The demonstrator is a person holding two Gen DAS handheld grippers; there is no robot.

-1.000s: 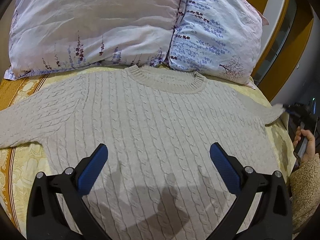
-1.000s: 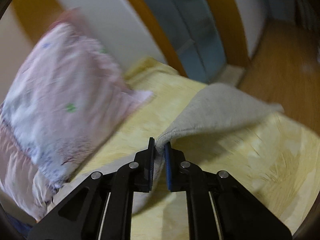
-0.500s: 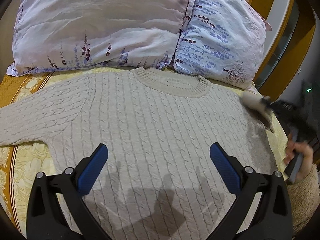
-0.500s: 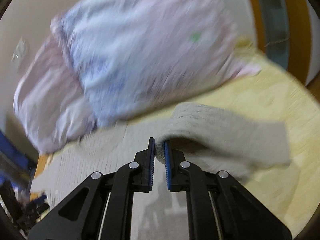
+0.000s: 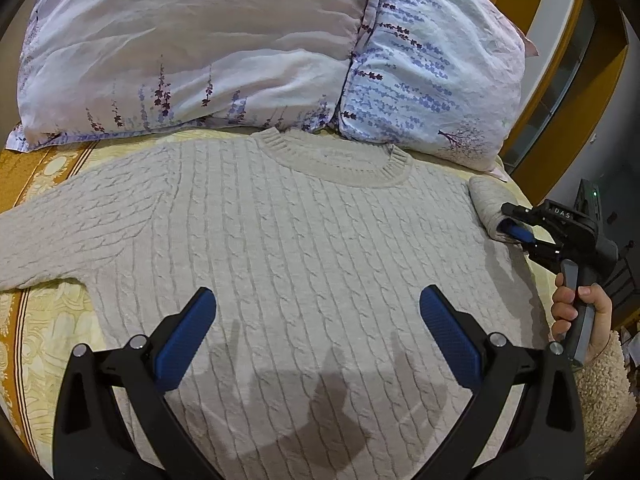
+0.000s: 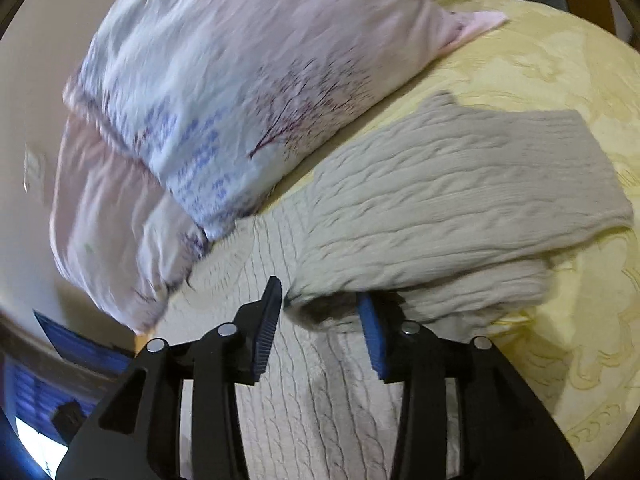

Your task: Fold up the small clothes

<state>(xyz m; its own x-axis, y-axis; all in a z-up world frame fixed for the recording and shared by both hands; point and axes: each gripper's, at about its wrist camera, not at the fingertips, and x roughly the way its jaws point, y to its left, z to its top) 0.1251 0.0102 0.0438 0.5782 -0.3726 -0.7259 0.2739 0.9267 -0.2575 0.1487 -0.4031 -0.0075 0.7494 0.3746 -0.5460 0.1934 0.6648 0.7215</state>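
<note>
1. So there's a beige cable-knit sweater lying flat, front up, on a yellow patterned bedspread, collar pointing away from the left gripper toward two floral pillows.
2. Left gripper hovers over the lower body of the sweater with its blue pads spread wide, nothing between them. You can see its shadow on the knit right below.
3. One sleeve runs straight out to that gripper's left, flat on the bedspread.
4. The other sleeve is doubled back over the sweater's shoulder, cuff end sitting right at the right gripper.
5. Right gripper's jaws are parted pretty wide. The cuff sits between the pads and partly covers the right-hand one; can't tell if either pad is actually pressing on it. That view is blurry.
6. From the left wrist view you can see the right gripper off to the far right edge of the sweater, with the person's hand wrapped around its handle.
</note>
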